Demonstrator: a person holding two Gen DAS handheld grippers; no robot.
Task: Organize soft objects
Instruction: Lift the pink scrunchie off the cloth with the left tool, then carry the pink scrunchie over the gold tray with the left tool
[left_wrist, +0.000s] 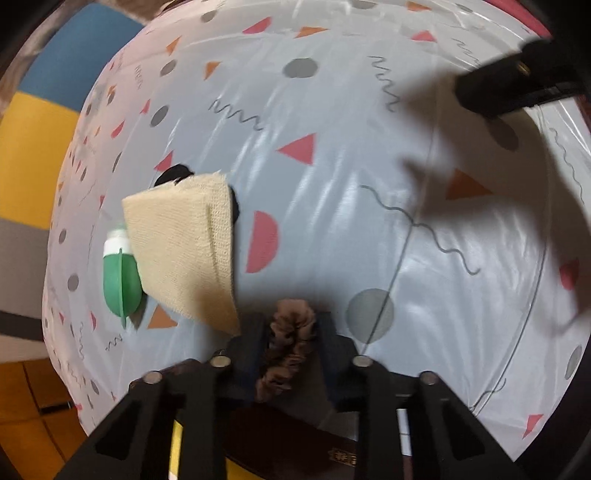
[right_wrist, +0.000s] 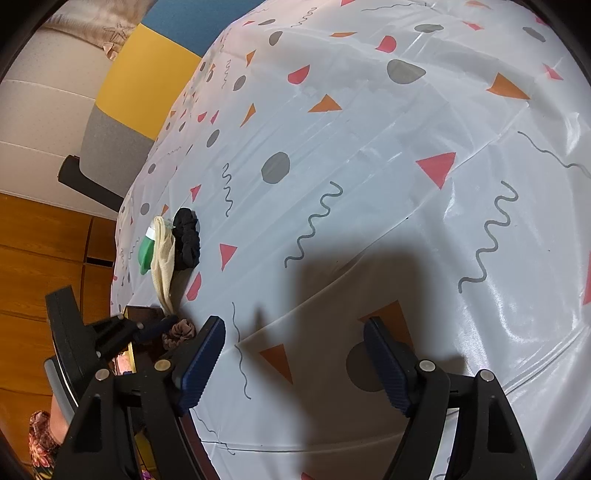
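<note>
Tablecloth (right_wrist: 369, 147) | left tongs (left_wrist: 291, 343) pinch brown scrunchie (left_wrist: 290, 347) | right tongs (right_wrist: 295, 354) agape

Left gripper (left_wrist: 291, 347): lower centre of its own view, pointing steeply down, jaws drawn close with both dark pads pressed against a bunched brown scrunchie (left_wrist: 290, 350) between them; also seen at the lower left of the right wrist view. Right gripper (right_wrist: 295, 362): bottom of its own view, angled downward, blue-padded fingers (right_wrist: 201, 360) standing wide apart with nothing between them.
</note>
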